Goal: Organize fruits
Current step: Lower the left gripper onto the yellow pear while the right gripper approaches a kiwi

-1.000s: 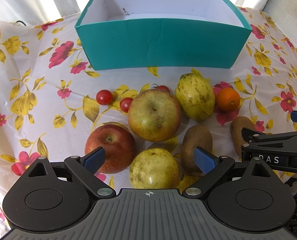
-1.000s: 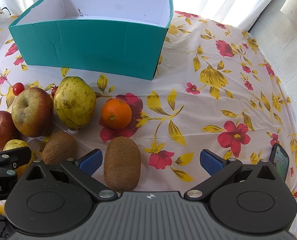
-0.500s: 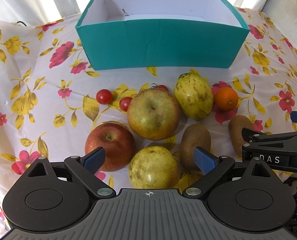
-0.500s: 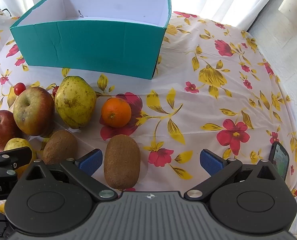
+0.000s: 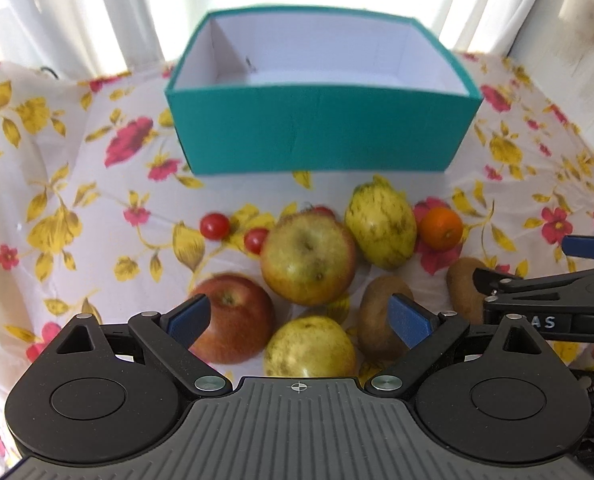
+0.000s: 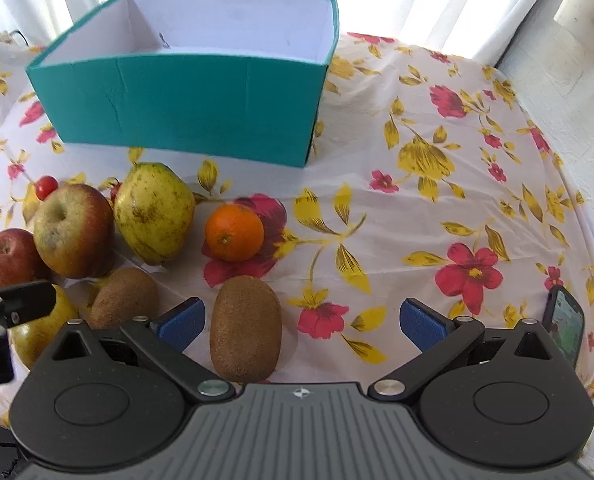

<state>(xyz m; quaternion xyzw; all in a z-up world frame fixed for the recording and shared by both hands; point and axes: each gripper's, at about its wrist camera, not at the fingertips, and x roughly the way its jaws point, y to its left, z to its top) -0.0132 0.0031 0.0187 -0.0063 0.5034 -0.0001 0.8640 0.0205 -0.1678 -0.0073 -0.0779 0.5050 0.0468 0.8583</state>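
An empty teal box stands at the back of the table; it also shows in the right wrist view. In front lie a red apple, a large yellow-red apple, a small yellow apple, a pear, an orange, two kiwis and cherry tomatoes. My left gripper is open above the small yellow apple. My right gripper is open, with the near kiwi just inside its left finger.
A flowered cloth covers the round table. A phone lies at the table's right edge. White curtains hang behind the box. The right gripper's side shows at the right of the left wrist view.
Both grippers have pulled back and risen a little, so the fruits and box look slightly farther. Nothing has been taken hold of.
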